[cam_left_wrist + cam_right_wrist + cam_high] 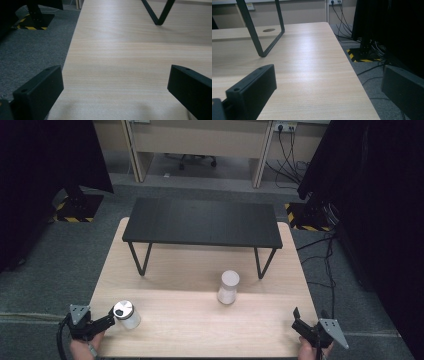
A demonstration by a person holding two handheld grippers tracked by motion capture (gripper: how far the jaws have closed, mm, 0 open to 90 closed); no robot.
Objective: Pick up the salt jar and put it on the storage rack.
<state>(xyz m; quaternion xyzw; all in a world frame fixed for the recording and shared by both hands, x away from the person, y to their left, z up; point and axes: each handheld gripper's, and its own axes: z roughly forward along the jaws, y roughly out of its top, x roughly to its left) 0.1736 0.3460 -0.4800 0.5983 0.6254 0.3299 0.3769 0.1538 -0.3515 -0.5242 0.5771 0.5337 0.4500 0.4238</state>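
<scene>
Surveying the light wooden worktop from the high view, we recorded a black raised shelf on hairpin legs at its far half, a white cylindrical container standing upright near the middle, and a jar with a shiny metal lid at the near left. We found the left gripper just beside that jar, jaws spread wide over bare wood with nothing between them. We found the right gripper at the near right corner, likewise released and empty, well apart from both vessels.
</scene>
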